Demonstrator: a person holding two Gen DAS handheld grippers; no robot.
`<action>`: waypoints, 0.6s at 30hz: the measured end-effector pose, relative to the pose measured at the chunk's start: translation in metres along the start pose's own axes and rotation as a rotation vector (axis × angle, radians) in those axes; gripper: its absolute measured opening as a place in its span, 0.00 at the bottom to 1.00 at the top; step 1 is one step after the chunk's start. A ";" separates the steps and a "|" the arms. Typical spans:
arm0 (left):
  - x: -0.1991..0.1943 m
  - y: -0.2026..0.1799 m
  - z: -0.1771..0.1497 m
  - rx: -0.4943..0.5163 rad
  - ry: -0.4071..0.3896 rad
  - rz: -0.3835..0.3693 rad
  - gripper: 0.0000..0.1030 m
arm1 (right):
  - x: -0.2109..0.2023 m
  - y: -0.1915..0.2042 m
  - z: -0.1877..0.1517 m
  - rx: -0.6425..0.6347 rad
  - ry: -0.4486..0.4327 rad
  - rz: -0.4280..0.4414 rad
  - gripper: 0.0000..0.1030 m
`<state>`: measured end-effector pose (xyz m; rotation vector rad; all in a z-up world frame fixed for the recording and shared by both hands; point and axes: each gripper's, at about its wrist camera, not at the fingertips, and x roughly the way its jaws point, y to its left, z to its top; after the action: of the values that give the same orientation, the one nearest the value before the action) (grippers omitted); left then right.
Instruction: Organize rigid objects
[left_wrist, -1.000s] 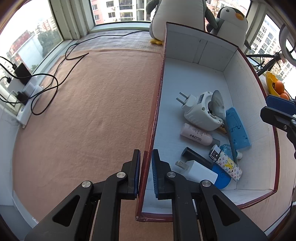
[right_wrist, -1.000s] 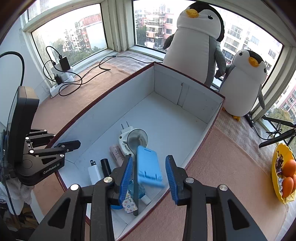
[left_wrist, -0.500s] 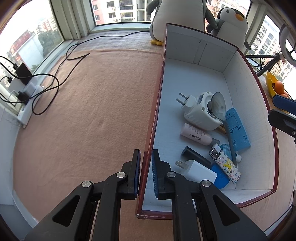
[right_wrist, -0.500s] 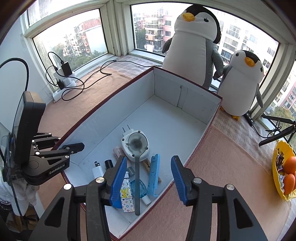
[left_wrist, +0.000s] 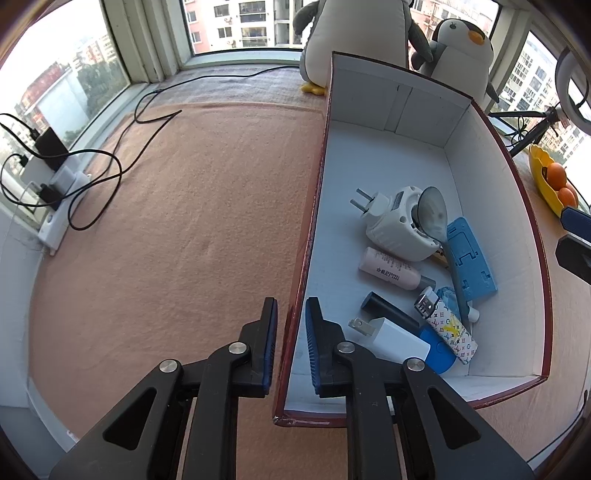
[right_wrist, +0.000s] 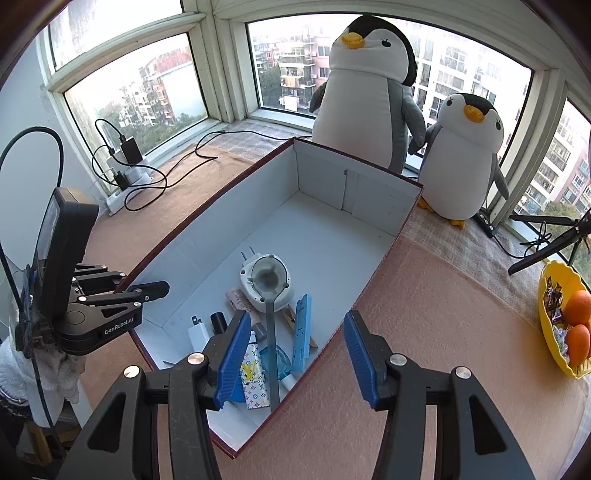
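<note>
A red box with a white inside (left_wrist: 406, 147) holds several small items: a blue phone stand (left_wrist: 469, 258), a metal spoon (left_wrist: 430, 212) resting on a white plug adapter (left_wrist: 391, 225), a pink tube (left_wrist: 388, 267), a white charger (left_wrist: 395, 338) and a patterned lighter (left_wrist: 450, 328). My left gripper (left_wrist: 291, 301) straddles the box's left wall near the front corner. Its jaws are opening, and a thin gap shows at the pads. My right gripper (right_wrist: 295, 317) hovers over the box's right rim (right_wrist: 369, 291). Its jaws are opening too, with nothing between them. The blue phone stand (right_wrist: 301, 332) lies below.
Two plush penguins (right_wrist: 365, 103) stand behind the box by the window. A power strip with black cables (left_wrist: 62, 184) lies on the carpet at far left. A yellow bowl of oranges (right_wrist: 565, 317) and a tripod (right_wrist: 546, 247) sit to the right.
The blue phone stand left my right gripper's jaws and came to rest in the box; that gripper widened and drew back. My left jaws parted slightly off the box wall.
</note>
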<state>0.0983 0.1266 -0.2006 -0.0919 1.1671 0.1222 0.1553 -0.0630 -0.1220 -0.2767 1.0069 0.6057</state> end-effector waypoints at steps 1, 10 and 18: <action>-0.001 0.000 0.000 0.000 -0.003 0.000 0.18 | -0.001 -0.001 -0.002 0.005 0.000 -0.001 0.49; -0.011 0.003 0.002 -0.007 -0.031 0.011 0.18 | -0.014 -0.011 -0.013 0.048 -0.016 -0.007 0.49; -0.036 0.011 -0.001 -0.024 -0.098 0.025 0.35 | -0.033 -0.008 -0.023 0.073 -0.054 -0.010 0.57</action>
<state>0.0819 0.1360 -0.1676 -0.0916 1.0691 0.1617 0.1307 -0.0924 -0.1061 -0.2000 0.9730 0.5638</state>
